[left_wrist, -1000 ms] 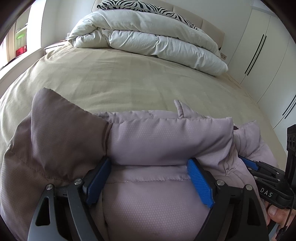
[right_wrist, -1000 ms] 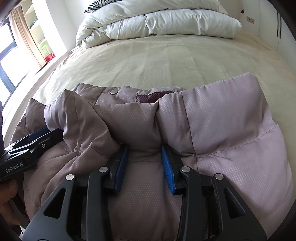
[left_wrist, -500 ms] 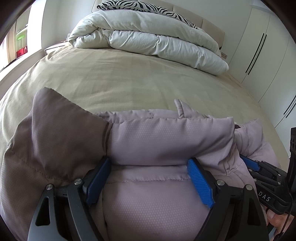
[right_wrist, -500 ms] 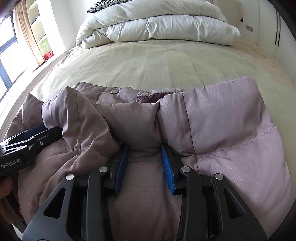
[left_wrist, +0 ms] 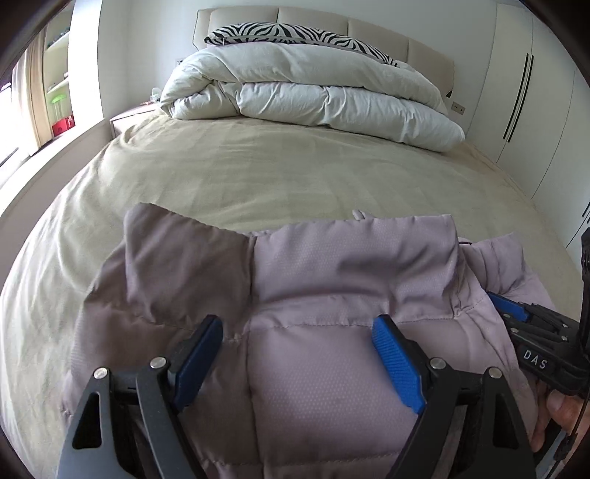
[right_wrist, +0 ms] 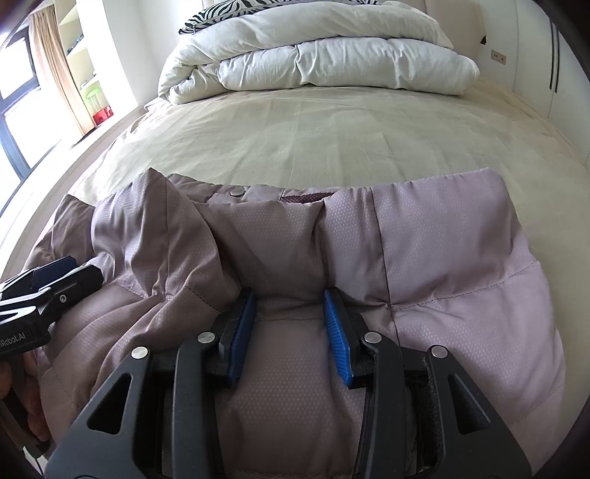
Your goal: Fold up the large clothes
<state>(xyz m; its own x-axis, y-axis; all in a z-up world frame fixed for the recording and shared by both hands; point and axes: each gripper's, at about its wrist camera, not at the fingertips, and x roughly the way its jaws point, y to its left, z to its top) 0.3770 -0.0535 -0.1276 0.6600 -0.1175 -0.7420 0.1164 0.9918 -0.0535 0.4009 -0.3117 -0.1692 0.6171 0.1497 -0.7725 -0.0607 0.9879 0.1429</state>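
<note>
A pale mauve puffer jacket (left_wrist: 332,265) lies folded on the near part of a beige bed (left_wrist: 258,177). My left gripper (left_wrist: 298,324) hangs open just above its quilted body, blue pads wide apart and clear of the folded band ahead of them. My right gripper (right_wrist: 289,298) is shut on a bunched ridge of the jacket (right_wrist: 442,239) near the collar, where a snap button and dark lining show. Each gripper appears at the edge of the other's view: the right gripper (left_wrist: 516,313) and the left gripper (right_wrist: 55,269). Fingers of a hand show behind each.
A rolled white duvet (left_wrist: 313,95) and a zebra-print pillow (left_wrist: 287,31) sit at the head of the bed. White wardrobe doors (left_wrist: 534,92) stand on the right. A window with curtains (right_wrist: 14,110) is on the left.
My left gripper has risen and drawn back, so the jacket's folded band no longer sits between its pads. The right gripper keeps its hold and place.
</note>
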